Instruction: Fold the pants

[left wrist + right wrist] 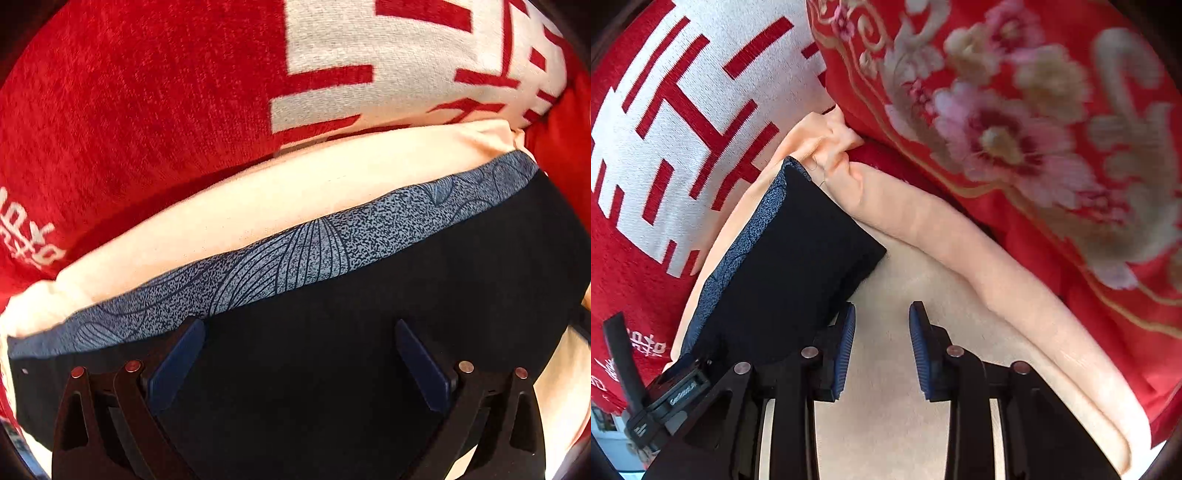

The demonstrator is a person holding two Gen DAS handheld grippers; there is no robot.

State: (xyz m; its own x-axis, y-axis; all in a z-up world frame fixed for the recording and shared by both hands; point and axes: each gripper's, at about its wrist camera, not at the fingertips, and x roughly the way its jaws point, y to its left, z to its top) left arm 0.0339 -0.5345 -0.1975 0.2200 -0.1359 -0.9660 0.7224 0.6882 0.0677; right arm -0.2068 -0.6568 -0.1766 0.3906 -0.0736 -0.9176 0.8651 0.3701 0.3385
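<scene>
The pants [369, 332] are black with a blue patterned inner band [295, 254], folded into a compact rectangle on a cream sheet [258, 199]. My left gripper [299, 328] is open, its two blue pads spread just above the black cloth. In the right wrist view the folded pants [798, 258] lie left of centre. My right gripper [882, 314] is open and empty over the cream sheet [905, 424], its left pad close to the pants' near right corner. The left gripper's body [665, 398] shows at the lower left of that view.
A red blanket with a white double-happiness pattern [406, 55] lies beyond the pants; it also shows in the right wrist view [683, 129]. A red floral quilt [1034, 129] lies to the right, bordering the rolled edge of the cream sheet [979, 258].
</scene>
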